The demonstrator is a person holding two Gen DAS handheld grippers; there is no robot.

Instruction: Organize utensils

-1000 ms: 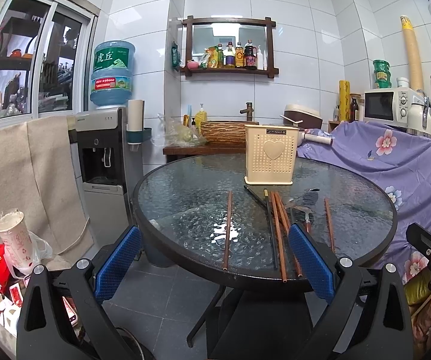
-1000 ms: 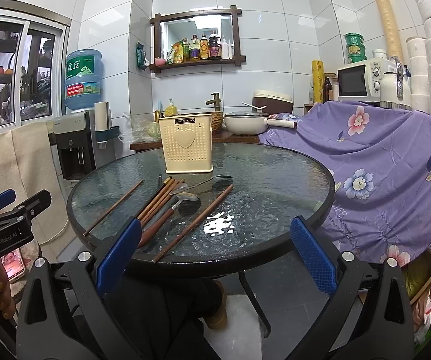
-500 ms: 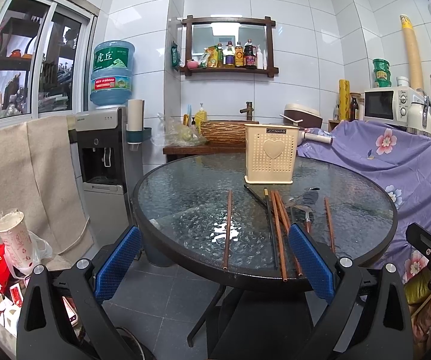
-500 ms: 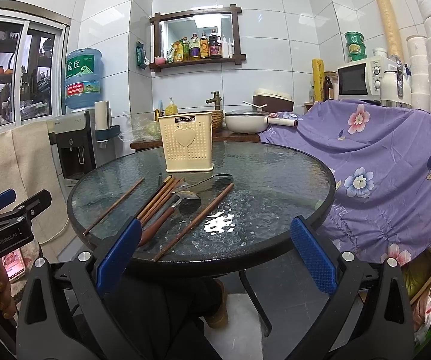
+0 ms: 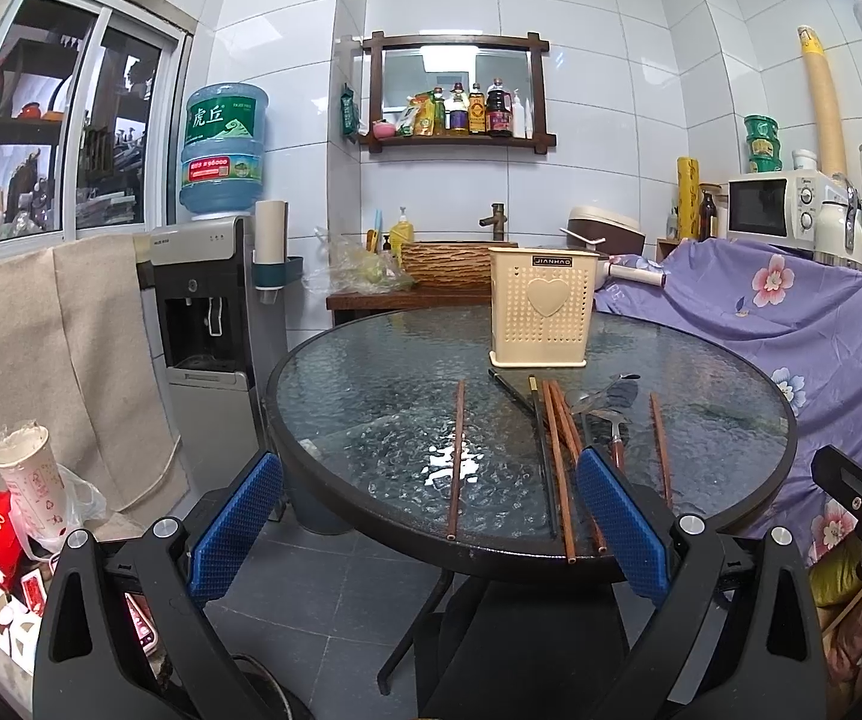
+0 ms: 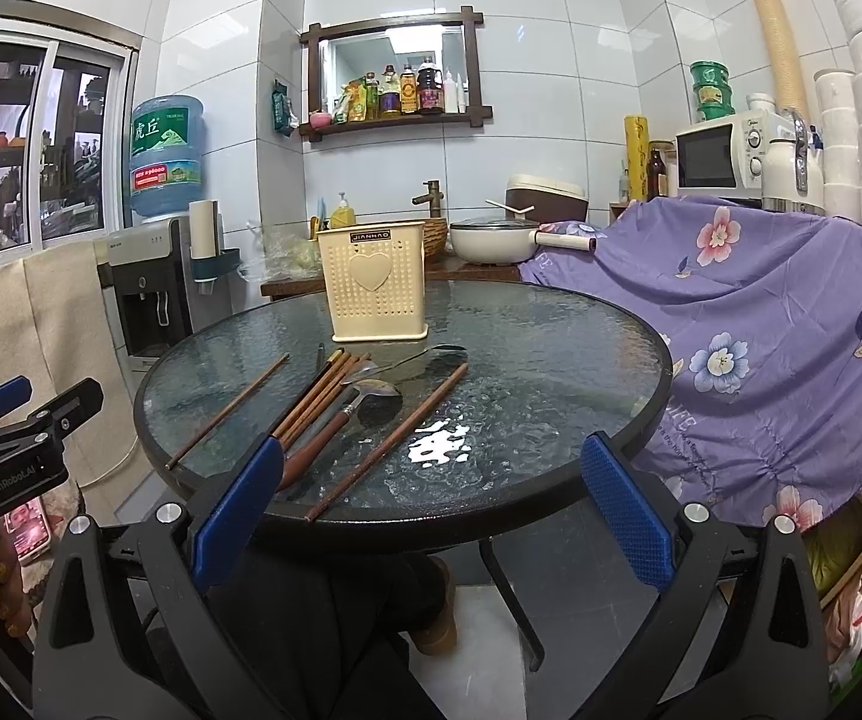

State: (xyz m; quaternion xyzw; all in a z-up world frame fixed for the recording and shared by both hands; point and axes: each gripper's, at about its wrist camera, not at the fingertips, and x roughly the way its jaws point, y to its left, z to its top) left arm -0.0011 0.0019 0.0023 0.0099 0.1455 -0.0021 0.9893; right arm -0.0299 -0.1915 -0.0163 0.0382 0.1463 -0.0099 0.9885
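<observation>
A: What sits on the round glass bench (image 6: 551, 360)?

B: A cream utensil holder (image 6: 376, 288) stands upright at the far side. Nearer lie brown chopsticks (image 6: 317, 396), one apart on the left (image 6: 230, 408), one on the right (image 6: 389, 438), with two spoons (image 6: 371, 390) between.

A: And the right gripper (image 6: 431, 504)?

B: Its blue-padded fingers (image 6: 623, 510) are spread wide, empty, off the near rim. The left gripper (image 6: 17, 444) shows at the left edge.

The utensil holder (image 6: 378, 285) is cream, dotted with small holes and a raised heart. The round table (image 6: 551, 360) has dark-rimmed, rippled grey-green glass. Brown chopsticks (image 6: 317, 393) lie near it. The cloth (image 6: 761, 324) at right is purple with pink and white flowers. Gripper pads (image 6: 626, 507) are blue.
</observation>
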